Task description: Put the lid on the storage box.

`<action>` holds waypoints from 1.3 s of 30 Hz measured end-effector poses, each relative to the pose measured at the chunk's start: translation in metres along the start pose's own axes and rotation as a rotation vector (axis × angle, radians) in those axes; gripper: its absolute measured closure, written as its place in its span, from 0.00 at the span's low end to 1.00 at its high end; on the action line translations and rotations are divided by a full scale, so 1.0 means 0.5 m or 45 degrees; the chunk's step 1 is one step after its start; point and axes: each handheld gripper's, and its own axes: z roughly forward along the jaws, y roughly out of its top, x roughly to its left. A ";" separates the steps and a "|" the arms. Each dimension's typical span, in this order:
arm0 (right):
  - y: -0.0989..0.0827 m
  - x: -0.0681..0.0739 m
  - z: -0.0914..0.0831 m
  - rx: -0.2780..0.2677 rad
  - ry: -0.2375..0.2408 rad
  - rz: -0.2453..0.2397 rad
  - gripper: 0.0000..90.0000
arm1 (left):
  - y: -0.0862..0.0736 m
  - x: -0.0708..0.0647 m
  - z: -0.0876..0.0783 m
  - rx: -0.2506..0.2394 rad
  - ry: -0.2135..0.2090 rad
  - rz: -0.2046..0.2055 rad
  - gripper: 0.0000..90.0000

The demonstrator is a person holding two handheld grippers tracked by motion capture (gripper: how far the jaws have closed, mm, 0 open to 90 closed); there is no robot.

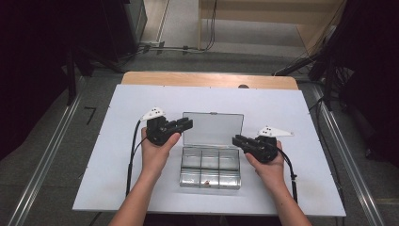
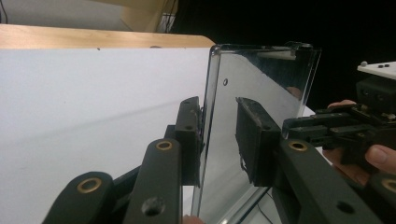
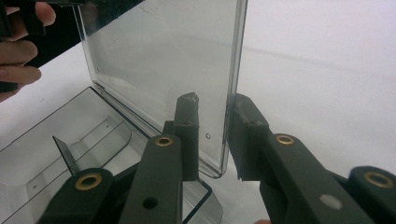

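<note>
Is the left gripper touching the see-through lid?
Touching. In the left gripper view the left gripper straddles the lid edge: one pad lies against it, while a gap shows before the other.

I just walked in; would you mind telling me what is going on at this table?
A person works on a clear compartment box with a gripper in each hand. The lid stands upright. The left gripper straddles the lid's left edge with a gap at one jaw; the right gripper straddles its right edge, loosely.
</note>
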 end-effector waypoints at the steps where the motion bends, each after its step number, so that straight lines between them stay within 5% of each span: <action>1: 0.000 0.000 0.000 -0.001 0.002 -0.003 0.80 | -0.001 -0.001 -0.002 -0.003 -0.001 0.001 0.79; 11: 0.019 0.010 -0.008 0.064 0.004 -0.018 0.74 | -0.011 -0.018 -0.023 -0.021 -0.038 0.047 0.78; 18: 0.043 0.014 -0.040 0.000 0.014 -0.003 0.61 | -0.015 -0.030 -0.030 -0.027 -0.041 0.075 0.76; 39: 0.077 0.052 -0.090 -0.070 0.039 -0.040 0.63 | -0.026 -0.050 -0.054 0.005 -0.105 0.099 0.70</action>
